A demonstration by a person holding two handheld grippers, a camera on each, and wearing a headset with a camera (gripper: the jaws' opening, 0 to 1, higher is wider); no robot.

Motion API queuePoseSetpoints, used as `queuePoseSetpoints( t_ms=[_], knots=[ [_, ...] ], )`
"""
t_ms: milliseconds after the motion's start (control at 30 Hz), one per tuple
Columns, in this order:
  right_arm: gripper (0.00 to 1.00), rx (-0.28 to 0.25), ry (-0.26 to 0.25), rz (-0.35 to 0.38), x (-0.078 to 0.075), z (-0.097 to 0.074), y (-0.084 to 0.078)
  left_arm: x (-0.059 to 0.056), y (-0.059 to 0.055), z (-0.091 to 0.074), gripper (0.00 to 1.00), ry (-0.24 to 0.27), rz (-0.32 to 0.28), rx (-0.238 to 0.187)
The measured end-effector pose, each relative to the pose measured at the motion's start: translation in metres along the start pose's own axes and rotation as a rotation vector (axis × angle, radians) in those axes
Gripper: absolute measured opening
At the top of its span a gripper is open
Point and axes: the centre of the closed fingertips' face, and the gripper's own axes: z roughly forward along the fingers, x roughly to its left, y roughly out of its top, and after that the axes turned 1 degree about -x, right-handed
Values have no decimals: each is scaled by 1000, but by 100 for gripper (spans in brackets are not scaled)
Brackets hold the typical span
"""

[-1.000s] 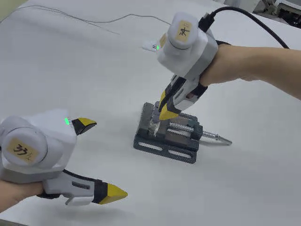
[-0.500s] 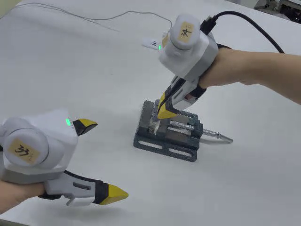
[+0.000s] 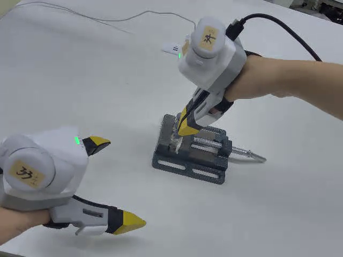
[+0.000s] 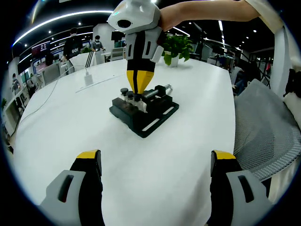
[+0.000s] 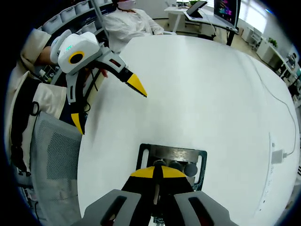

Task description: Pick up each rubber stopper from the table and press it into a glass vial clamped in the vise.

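Right tongs (image 3: 187, 128) stay closed, tips at a vial (image 4: 137, 98) in the vise (image 3: 187, 160) — barely shifted, so I judge the pressing-in unfinished; left tongs (image 3: 117, 181) idle, wide open.

A black vise (image 3: 190, 155) sits flat on the desk (image 3: 80, 80), right of centre, screw pointing right. Clear vials (image 4: 126, 96) stand upright in a row between its jaws, topped with dark stoppers (image 5: 190, 168).

White adapter (image 3: 171, 49), thin cable (image 3: 107, 20), potted plant (image 4: 176, 47)
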Motion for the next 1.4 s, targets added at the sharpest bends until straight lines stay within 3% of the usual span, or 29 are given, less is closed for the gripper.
queuePoseSetpoints(
  t_ms=[300, 800, 1000, 1233, 1400],
  knots=[
    [0, 7, 38, -6, 0, 0, 1, -1, -2, 1, 96, -7, -4, 6],
    [0, 46, 14, -12, -6, 2, -1, -1, -4, 7, 95, -8, -21, 5],
    [0, 55, 31, 1, -9, 3, -2, 1, -2, 10, 95, -10, -23, 1],
    [0, 101, 30, -28, -11, 6, 0, 4, -2, 10, 95, -5, -30, -5],
    [0, 117, 41, 13, -13, 7, -1, 4, -4, 11, 95, -6, -35, -3]
  ],
)
